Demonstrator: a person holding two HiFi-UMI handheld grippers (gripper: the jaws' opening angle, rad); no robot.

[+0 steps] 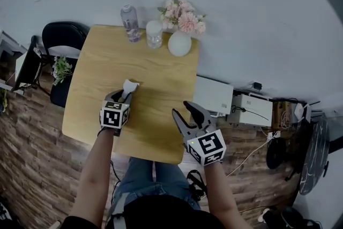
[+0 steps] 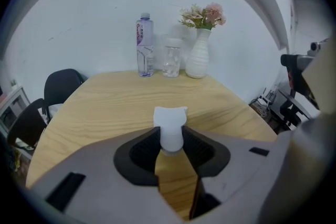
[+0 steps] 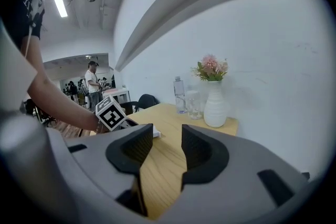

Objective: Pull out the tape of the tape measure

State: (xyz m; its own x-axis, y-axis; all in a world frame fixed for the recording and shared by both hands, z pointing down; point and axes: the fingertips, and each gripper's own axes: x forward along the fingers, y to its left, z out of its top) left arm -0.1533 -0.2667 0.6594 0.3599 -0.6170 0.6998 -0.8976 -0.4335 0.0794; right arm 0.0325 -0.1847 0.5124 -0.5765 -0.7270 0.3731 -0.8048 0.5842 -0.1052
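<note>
The white tape measure (image 1: 130, 86) rests on the wooden table (image 1: 155, 61), left of its middle. My left gripper (image 1: 124, 95) comes at it from the near side. In the left gripper view both black pads (image 2: 147, 147) lie against the sides of the tape measure (image 2: 170, 122), so my left gripper (image 2: 171, 140) is shut on it. Its far end sticks out beyond the jaws. My right gripper (image 1: 185, 110) hovers near the table's right front corner, apart from the tape measure. In the right gripper view my right gripper (image 3: 167, 147) is open with only bare tabletop between its pads.
A water bottle (image 1: 129, 22), a clear jar (image 1: 154, 34) and a white vase of pink flowers (image 1: 179, 43) stand along the table's far edge by the wall. A black chair (image 1: 64, 40) stands at the left. White boxes (image 1: 213, 95) lie on the floor to the right.
</note>
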